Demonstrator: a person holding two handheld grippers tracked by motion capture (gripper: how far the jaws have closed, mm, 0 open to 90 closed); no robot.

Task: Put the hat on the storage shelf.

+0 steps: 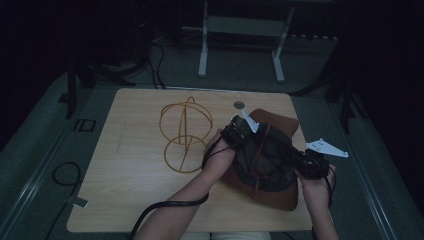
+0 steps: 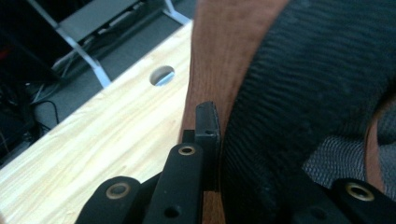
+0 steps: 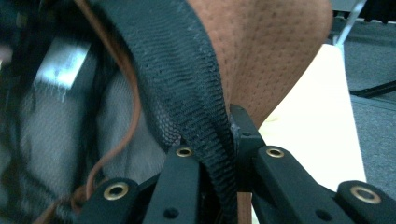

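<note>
Both claws are clamped on the brown hat, which lies upside down near the right edge of the counter. The left claw pinches the black inner band on the far side, the right claw pinches it on the near right side. The step looks like spreading or lifting the hat by its opening. Next, both hands would need to move together with grips kept firm. A wire stand sits mid-counter, a round hole by the far edge. The room is dark, with a white frame on the grey floor behind.
</note>
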